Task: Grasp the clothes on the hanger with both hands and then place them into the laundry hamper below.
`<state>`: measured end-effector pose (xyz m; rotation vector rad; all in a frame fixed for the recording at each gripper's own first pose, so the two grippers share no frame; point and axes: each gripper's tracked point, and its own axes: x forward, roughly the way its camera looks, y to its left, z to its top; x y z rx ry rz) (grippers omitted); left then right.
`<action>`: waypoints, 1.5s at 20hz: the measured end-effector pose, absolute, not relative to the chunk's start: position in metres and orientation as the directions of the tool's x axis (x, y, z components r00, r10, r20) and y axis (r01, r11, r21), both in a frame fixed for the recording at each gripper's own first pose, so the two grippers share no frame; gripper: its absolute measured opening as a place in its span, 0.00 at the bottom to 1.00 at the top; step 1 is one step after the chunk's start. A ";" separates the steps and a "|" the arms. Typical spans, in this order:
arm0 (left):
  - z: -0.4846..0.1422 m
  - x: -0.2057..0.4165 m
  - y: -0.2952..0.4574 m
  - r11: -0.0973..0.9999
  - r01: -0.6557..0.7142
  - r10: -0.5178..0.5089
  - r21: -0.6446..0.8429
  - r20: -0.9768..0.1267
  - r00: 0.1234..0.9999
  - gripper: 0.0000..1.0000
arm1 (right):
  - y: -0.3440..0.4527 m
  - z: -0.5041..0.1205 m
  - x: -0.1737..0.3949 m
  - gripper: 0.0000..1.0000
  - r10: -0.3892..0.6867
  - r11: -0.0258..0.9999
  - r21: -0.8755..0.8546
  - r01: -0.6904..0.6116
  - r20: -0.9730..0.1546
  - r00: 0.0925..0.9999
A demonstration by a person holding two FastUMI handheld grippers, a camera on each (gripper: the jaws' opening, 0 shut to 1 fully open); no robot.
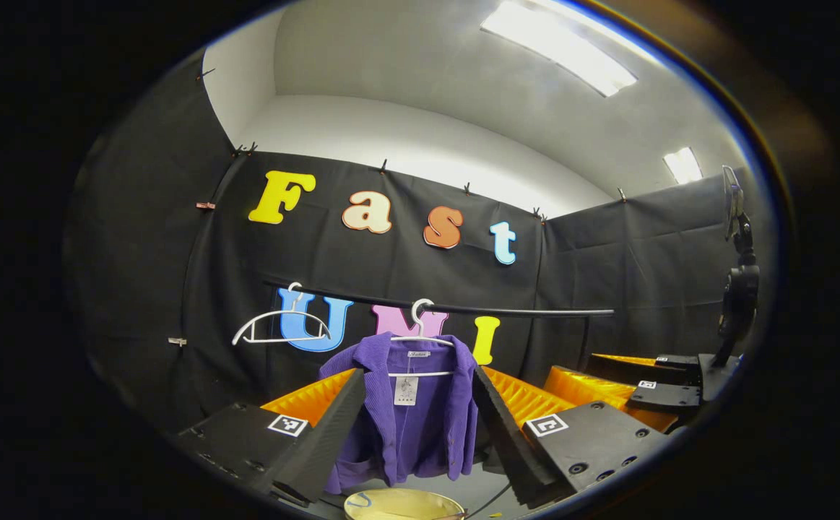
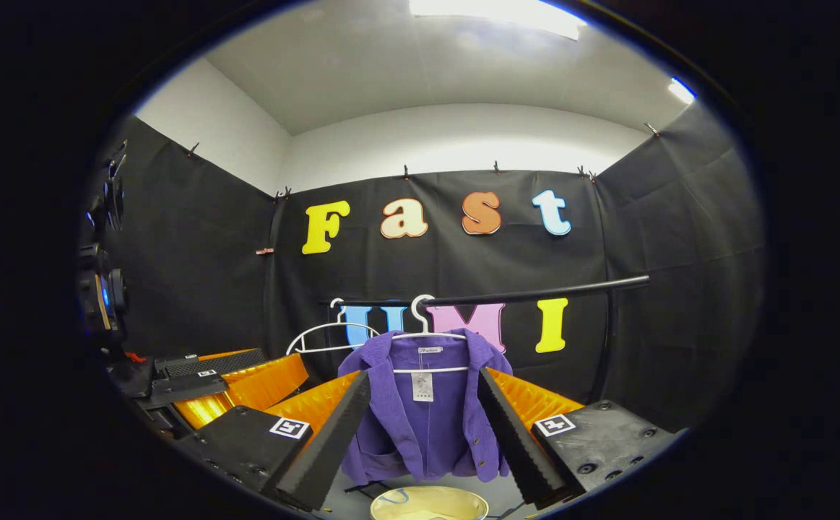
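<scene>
Purple cardigan [image 1: 409, 419] hanging lengthwise downward, front facing both spread, empty grippers, left [image 1: 420, 433], right [image 2: 423, 440].

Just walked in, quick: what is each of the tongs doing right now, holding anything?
Left tongs: open, holding nothing; the purple cardigan hangs ahead between the fingers.
Right tongs: open, holding nothing, also aimed at the cardigan.

A purple jacket [image 2: 427, 415] hangs open-fronted on a white hanger [image 2: 425, 339] from a dark rail [image 2: 535, 295], with an empty white hanger [image 2: 322, 338] just beside it. The right gripper [image 2: 425, 422] faces the jacket, fingers spread wide apart (touching nothing). Below sits a round yellow hamper [image 2: 430, 503]. The left gripper [image 2: 232, 386] shows at far left.
</scene>
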<state>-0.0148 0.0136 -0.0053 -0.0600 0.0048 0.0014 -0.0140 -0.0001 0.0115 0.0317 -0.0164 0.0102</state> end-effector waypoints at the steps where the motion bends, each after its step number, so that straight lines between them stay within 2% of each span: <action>1: -0.006 -0.015 0.014 0.998 0.006 -0.006 -0.061 -0.004 1.000 0.94 | 0.000 0.011 -0.014 0.97 0.003 1.000 0.027 -0.004 0.019 1.000; 16: -0.021 -0.016 0.054 0.987 0.129 -0.132 -0.094 -0.026 0.991 0.94 | 0.017 -0.018 -0.015 0.95 -0.121 0.992 0.015 0.122 -0.030 0.992; 18: -0.027 -0.010 0.051 0.983 0.147 -0.151 -0.107 -0.038 0.988 0.93 | 0.013 -0.024 -0.010 0.97 -0.140 0.990 0.000 0.140 -0.038 0.989; 21: -0.038 0.005 0.053 0.981 0.154 -0.161 -0.115 -0.053 0.986 0.92 | 0.003 -0.035 0.009 0.99 -0.161 0.987 -0.003 0.161 -0.056 0.985; 25: -0.058 0.038 0.052 0.984 0.137 -0.145 -0.113 -0.070 0.987 0.92 | -0.017 -0.058 0.051 0.97 -0.162 0.987 -0.011 0.162 -0.080 0.983; 30: -0.095 0.104 0.051 0.989 0.068 -0.079 -0.131 -0.080 0.994 0.92 | -0.052 -0.089 0.120 0.98 -0.134 0.991 -0.006 0.135 -0.095 0.986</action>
